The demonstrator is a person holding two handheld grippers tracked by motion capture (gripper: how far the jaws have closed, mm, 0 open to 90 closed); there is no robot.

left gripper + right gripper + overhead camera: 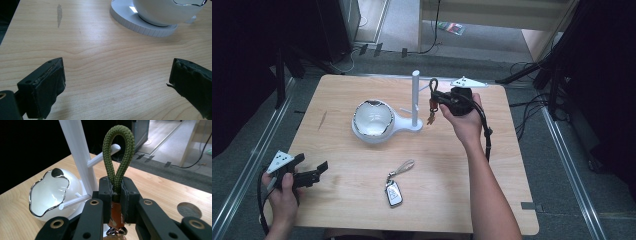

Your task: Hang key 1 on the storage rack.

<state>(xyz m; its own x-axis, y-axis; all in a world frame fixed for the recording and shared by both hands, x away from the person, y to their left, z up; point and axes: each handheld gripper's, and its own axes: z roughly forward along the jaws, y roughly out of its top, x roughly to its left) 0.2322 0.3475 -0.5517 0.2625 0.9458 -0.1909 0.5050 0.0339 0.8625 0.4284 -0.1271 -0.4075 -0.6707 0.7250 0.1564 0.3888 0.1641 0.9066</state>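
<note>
My right gripper [435, 98] [116, 195] is shut on a green rope loop [118, 152] [433, 86] with keys hanging under it. It holds the loop upright just right of the white peg stand [415, 97] [78, 157], near one of the stand's side pegs [106, 153]. A white bowl [372, 118] [51, 193] [170, 11] with a silver rim sits on the stand's round base. A car key fob [393, 193] with a strap lies on the table near the front. My left gripper [316, 169] [117, 82] is open over bare wood at the front left corner.
The wooden table [362, 165] stands on grey floor with metal rails at both sides. Cables and dark stands are beyond the far edge. A grey smear [59, 13] marks the wood left of the bowl.
</note>
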